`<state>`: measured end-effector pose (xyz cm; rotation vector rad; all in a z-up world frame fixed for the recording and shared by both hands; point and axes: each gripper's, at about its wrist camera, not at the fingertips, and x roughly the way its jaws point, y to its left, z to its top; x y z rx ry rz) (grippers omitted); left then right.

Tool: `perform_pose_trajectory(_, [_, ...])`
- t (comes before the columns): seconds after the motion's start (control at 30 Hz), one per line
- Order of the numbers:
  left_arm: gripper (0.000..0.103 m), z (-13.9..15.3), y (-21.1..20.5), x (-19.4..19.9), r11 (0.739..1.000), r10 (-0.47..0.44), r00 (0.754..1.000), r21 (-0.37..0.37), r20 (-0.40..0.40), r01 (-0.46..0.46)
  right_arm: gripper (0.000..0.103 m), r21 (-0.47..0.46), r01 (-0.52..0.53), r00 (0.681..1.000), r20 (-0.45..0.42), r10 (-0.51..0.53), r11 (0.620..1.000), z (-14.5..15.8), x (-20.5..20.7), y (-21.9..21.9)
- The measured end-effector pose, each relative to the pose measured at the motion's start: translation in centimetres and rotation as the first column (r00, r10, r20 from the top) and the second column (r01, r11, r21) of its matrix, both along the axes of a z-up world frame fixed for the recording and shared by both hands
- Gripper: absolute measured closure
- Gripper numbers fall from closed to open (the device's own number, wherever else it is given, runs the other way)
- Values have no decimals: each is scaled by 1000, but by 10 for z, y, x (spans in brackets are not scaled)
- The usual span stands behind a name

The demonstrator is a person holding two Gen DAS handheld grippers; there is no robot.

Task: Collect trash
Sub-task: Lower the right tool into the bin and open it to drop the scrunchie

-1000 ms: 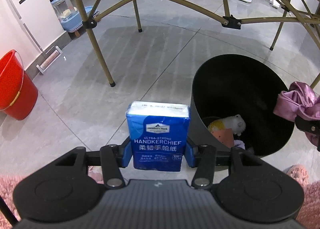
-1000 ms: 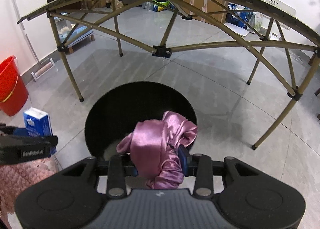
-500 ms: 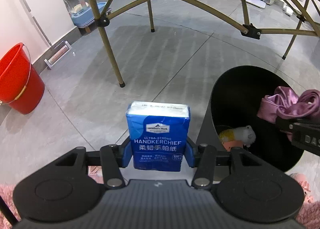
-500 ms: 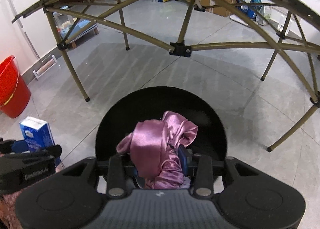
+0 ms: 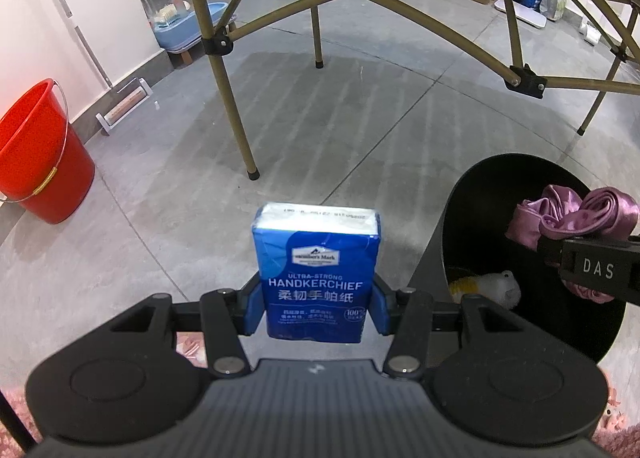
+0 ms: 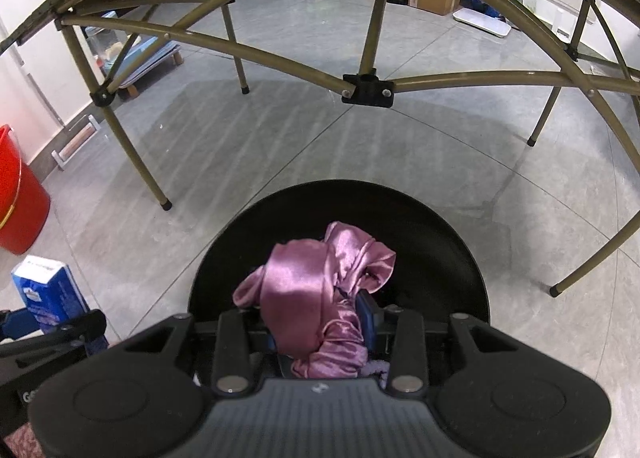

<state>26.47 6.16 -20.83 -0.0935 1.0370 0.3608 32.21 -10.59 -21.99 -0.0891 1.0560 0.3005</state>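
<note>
Grey floor tiles lie under us. Our left gripper [image 5: 318,308] clamps an upright blue tissue pack [image 5: 316,272] just left of the black bin [image 6: 460,258]. Our right gripper [image 6: 320,332] pinches a purple satin cloth [image 6: 316,290] above the bin's mouth. Beyond stand folding table legs [image 5: 236,114] and a red bucket [image 5: 38,154].

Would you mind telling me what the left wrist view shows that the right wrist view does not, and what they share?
Only the left wrist view shows the printed front of the blue handkerchief pack clamped in the left gripper, and items lying deep in the black bin: a white plush piece beside something yellow.

Only the right wrist view looks straight down over the bin, with the right gripper shut on the pink satin cloth above its mouth.

Both show the bin, cloth, pack, red bucket and folding table frame.
</note>
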Motion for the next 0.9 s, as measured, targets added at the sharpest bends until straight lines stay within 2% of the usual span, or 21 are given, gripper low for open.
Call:
perform_pose_trajectory(0.43, [52, 0, 6, 0, 1000, 24, 1000, -7, 3, -24, 67, -20, 2, 1000, -16, -3, 1000, -9, 4, 10])
perform_pose_trajectory(0.53, [52, 0, 4, -1, 1000, 17, 1000, -8, 6, -17, 62, -16, 14, 1000, -20, -14, 1000, -10, 6, 7])
perform_pose_trajectory(0.63, [52, 0, 5, -1, 1000, 18, 1000, -4, 4, -18, 43, -2, 47, 999, -19, -48, 999, -9, 8, 2])
perform_pose_trajectory(0.67, [52, -1, 6, -1, 1000, 19, 1000, -5, 2, -19, 27, -7, 51, 999, -14, -51, 999, -9, 9, 1])
perform_pose_trajectory(0.7, [52, -1, 6, -1, 1000, 20, 1000, -6, 1, -20, 7, -11, 53, 999, -13, -53, 999, -8, 9, 1])
perform_pose_trajectory(0.73, [52, -1, 6, -1, 1000, 19, 1000, -5, 0, -19, 1, -10, 53, 998, -14, -53, 999, -9, 9, 1])
perform_pose_trajectory(0.9, [52, -1, 5, 0, 1000, 20, 1000, -1, 1, -20, 0, 2, 54, 998, -21, -54, 999, -9, 10, -1])
